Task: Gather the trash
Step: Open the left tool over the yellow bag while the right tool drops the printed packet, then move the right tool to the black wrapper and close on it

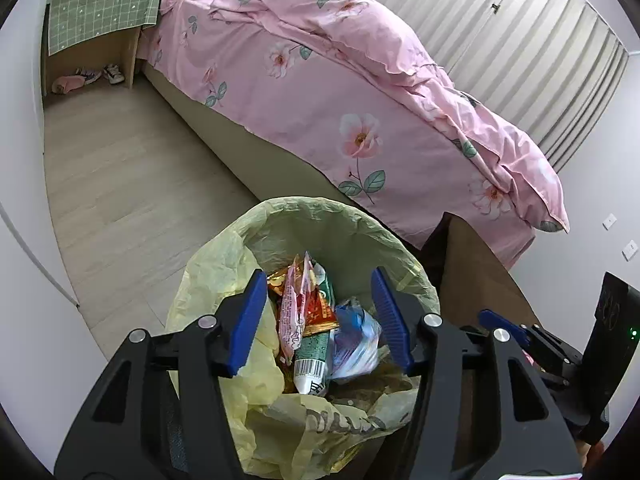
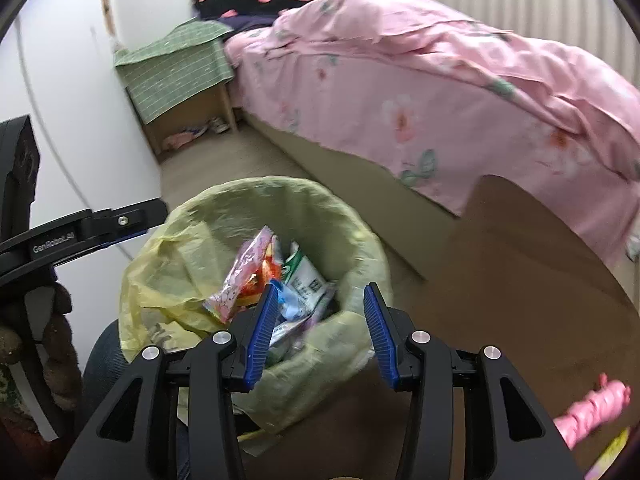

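Observation:
A trash bin lined with a yellow-green bag (image 1: 320, 210) stands on the floor beside the bed. Inside lie a pink snack wrapper (image 1: 292, 320), a green and white tube (image 1: 314, 360) and a blue-white plastic bag (image 1: 356, 340). My left gripper (image 1: 319, 274) hangs open over the bin's mouth with nothing between its blue pads. My right gripper (image 2: 323, 286) is open too, above the near rim of the bag (image 2: 280, 184), and its pads are bare. The wrappers (image 2: 248, 276) lie loose below it. The left gripper's black arm (image 2: 120, 224) reaches in from the left.
A bed with a pink floral duvet (image 1: 360, 100) runs along the far side. A nightstand under a green cloth (image 1: 100, 8) has shoes (image 1: 112, 74) beneath it. A brown tabletop (image 2: 520, 248) sits right of the bin, with a pink object (image 2: 592, 408) at its near corner.

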`<state>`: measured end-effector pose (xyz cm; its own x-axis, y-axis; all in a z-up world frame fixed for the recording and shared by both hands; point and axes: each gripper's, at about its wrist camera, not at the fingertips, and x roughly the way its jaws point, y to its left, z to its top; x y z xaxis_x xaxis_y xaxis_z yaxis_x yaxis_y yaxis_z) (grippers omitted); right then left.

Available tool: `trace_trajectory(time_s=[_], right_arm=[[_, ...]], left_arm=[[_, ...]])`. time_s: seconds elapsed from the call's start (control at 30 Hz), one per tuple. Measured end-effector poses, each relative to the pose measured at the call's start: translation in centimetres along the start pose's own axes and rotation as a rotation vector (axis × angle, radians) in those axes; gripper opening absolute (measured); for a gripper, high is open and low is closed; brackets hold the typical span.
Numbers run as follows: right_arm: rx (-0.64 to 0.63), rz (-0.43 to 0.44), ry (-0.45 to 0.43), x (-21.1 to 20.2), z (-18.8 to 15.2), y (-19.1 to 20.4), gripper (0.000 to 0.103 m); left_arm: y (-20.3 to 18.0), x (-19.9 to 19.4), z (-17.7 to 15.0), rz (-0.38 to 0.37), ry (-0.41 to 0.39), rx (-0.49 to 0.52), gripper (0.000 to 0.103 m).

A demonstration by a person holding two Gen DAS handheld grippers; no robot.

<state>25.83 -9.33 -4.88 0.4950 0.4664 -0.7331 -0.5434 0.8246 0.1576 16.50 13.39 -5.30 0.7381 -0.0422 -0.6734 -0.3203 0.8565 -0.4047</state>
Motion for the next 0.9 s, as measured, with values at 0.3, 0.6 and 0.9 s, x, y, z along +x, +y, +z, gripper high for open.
trace_trajectory(time_s=[0.3,0.6,0.9], right_arm=[[0.122,-0.123,-0.09,-9.5,-5.9,-5.2,0.042],[0.317,-0.367,-0.133,-21.1,-17.4,-12.2,0.043],[0.494,-0.493,-0.128,-26.5,-27.9,-16.1,0.043]], left_arm=[[-5.7,-1.0,-1.5,-0.104,0.025,0.139,0.052],[-17.8,-1.5,-8.1,-0.344,0.142,0.48,0.052],[-31.2,1.1,-17.2,-0.61,0.305,0.854,0.053]])
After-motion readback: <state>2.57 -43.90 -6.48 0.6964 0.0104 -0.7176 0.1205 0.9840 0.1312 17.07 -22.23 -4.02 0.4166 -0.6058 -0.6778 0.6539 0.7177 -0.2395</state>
